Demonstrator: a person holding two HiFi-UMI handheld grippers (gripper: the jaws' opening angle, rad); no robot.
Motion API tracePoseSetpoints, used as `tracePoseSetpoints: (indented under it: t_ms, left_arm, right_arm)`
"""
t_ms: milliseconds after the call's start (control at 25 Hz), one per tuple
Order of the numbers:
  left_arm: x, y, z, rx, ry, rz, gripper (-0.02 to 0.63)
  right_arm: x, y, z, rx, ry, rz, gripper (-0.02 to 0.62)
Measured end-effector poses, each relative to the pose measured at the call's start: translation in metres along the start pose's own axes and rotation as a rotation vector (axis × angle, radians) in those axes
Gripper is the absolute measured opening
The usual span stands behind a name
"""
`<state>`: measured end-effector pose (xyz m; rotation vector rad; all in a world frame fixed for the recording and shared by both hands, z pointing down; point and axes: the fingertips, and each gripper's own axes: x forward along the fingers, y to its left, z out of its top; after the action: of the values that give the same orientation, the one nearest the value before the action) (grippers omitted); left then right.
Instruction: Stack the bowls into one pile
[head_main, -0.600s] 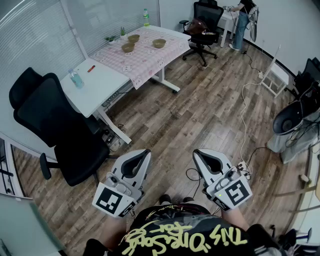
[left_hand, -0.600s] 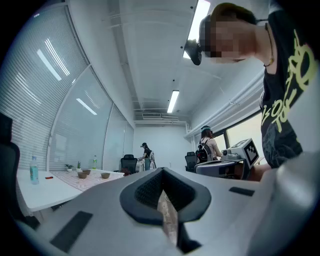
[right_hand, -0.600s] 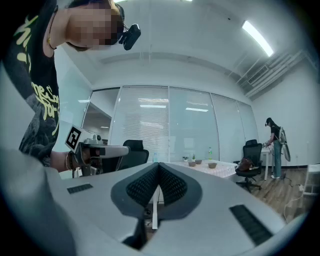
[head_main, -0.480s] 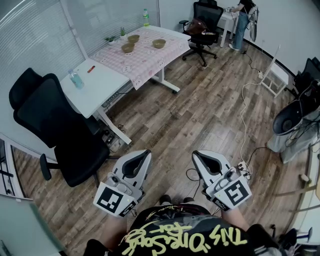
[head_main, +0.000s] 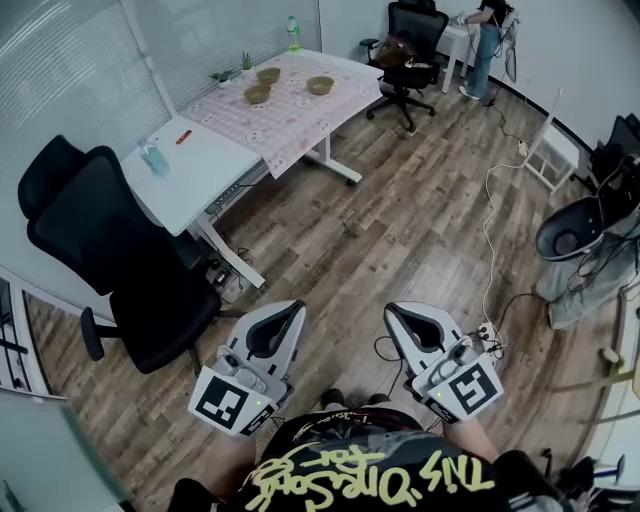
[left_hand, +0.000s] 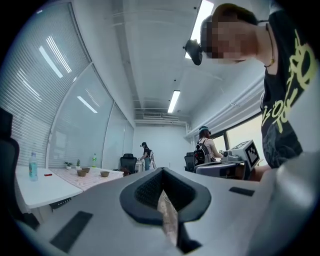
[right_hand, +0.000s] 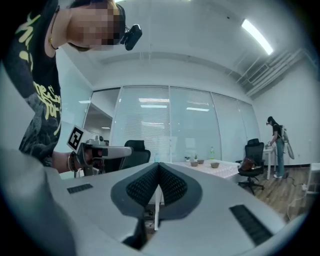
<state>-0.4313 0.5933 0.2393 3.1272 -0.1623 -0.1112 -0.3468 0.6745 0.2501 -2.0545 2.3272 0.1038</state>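
Note:
Three brown bowls stand apart on the pink checked cloth of the far table (head_main: 300, 125): one at the left (head_main: 258, 94), one behind it (head_main: 267, 75), one to the right (head_main: 320, 85). They show small in the left gripper view (left_hand: 81, 173) and in the right gripper view (right_hand: 214, 164). My left gripper (head_main: 297, 305) and right gripper (head_main: 391, 310) are held level in front of my body, far from the table. Both are shut, with nothing between the jaws (left_hand: 161, 171) (right_hand: 158, 165).
A black office chair (head_main: 110, 250) stands to my left beside a white desk (head_main: 190, 170) holding a blue bottle (head_main: 152, 157). A green bottle (head_main: 292, 32) and small plants sit behind the bowls. Cables (head_main: 488, 230) cross the wood floor; a person (head_main: 488, 30) stands far off.

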Motion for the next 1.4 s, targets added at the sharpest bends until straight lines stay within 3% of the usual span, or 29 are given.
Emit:
tracePoseSetpoints:
  t_ms: [200,240,320,400,480,560,800,1400]
  left_arm:
    - [0.003,-0.004,0.003,0.007,-0.016,-0.015,0.043]
    - [0.004,-0.005,0.003,0.014,-0.015,-0.019,0.061]
    - [0.005,-0.005,0.003,0.012,-0.017,-0.017,0.115]
    - [0.006,-0.002,0.001,-0.005,-0.016,0.001,0.219]
    - [0.005,0.004,-0.002,-0.015,-0.006,0.027,0.321]
    - [0.003,0.009,-0.006,-0.02,0.003,0.042,0.354]
    - [-0.004,0.018,-0.009,-0.032,0.009,0.035,0.357]
    - [0.005,0.039,-0.012,-0.026,0.012,0.011,0.357]
  right_arm:
    - [0.0,-0.005,0.004,0.055,-0.054,-0.021,0.003]
    - [0.0,-0.008,0.004,0.066,-0.059,-0.047,0.031]
    - [0.003,-0.015,0.003,0.077,-0.062,-0.102,0.165]
    - [0.004,-0.02,0.003,0.062,-0.058,-0.152,0.253]
    - [0.005,-0.022,0.002,0.038,-0.052,-0.18,0.285]
    - [0.005,-0.021,-0.002,0.028,-0.036,-0.181,0.287]
    - [0.004,-0.018,-0.015,0.034,0.017,-0.186,0.287]
    - [0.006,-0.037,-0.016,0.02,0.038,-0.247,0.287]
